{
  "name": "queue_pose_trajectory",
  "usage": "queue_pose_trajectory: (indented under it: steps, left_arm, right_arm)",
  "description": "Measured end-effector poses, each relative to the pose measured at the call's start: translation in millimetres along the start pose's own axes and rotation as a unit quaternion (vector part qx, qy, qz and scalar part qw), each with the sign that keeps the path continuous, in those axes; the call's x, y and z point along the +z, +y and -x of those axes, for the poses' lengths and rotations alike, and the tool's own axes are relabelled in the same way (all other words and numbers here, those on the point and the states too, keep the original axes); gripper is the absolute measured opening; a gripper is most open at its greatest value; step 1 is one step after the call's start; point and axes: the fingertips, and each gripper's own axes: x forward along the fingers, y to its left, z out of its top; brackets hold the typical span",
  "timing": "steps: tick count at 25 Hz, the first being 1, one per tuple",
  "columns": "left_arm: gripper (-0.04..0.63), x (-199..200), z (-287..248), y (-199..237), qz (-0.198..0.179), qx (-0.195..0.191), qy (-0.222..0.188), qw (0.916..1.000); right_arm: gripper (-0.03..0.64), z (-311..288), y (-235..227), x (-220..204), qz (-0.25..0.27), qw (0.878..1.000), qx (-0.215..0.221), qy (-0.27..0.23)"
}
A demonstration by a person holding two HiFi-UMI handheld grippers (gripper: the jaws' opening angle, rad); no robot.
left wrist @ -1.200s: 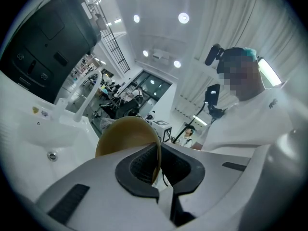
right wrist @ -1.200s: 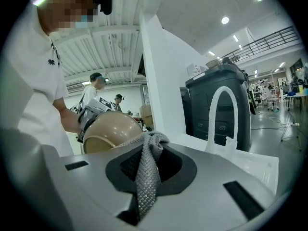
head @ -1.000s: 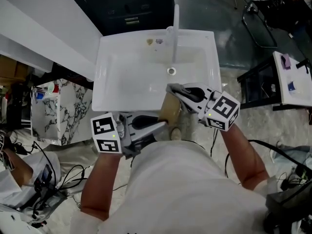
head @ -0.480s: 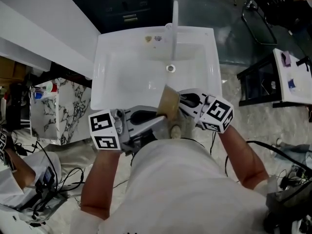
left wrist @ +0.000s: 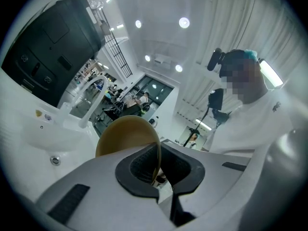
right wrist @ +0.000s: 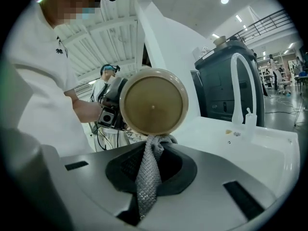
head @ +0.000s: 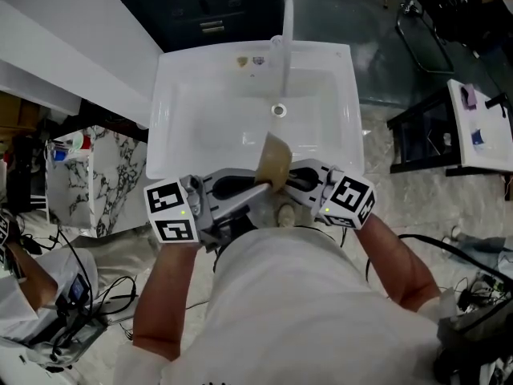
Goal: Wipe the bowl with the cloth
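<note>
Pinching the rim of the bowl [left wrist: 126, 136], the jaws of the left gripper [left wrist: 156, 166] stand almost shut, with the thin wall clamped between their pads. The bowl is held on edge, raised over the near edge of the sink [head: 192, 111], a little right of its middle, with the tap [head: 286, 42] at the far edge behind it.

The jaws of the right gripper [right wrist: 150, 170] are closed on the cloth [right wrist: 147, 177], a grey knit strip bunched between the pads. Its free end reaches up to the bowl's lower rim and seems to touch it there. In the right gripper view the bowl faces that gripper as a full disc; this looks like the inner side, though that is not certain.

The step in hand appears to be bringing cloth to bowl, the wiping itself barely begun. The next move calls for pressing the cloth flat against the face and sweeping it round. Meanwhile the left grip must hold firm, since a rim pinch could let the bowl twist under sideways push.
</note>
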Motion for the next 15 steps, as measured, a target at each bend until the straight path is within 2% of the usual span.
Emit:
queue_pose_trajectory:
  steps: [9, 15]
  left_arm:
    - [0.015, -4.1, 3.8, 20.0, -0.01, 0.042, 0.009, 0.999]
    - [0.015, -12.9, 9.0, 31.4, -0.01, 0.058, 0.023, 0.998]
  right_arm:
    - [0.028, -3.2, 26.5, 4.5, 0.012, 0.999, 0.036, 0.0]
    - [0.029, -0.3, 42.4, 21.3, 0.053, 0.996, 0.072, -0.003]
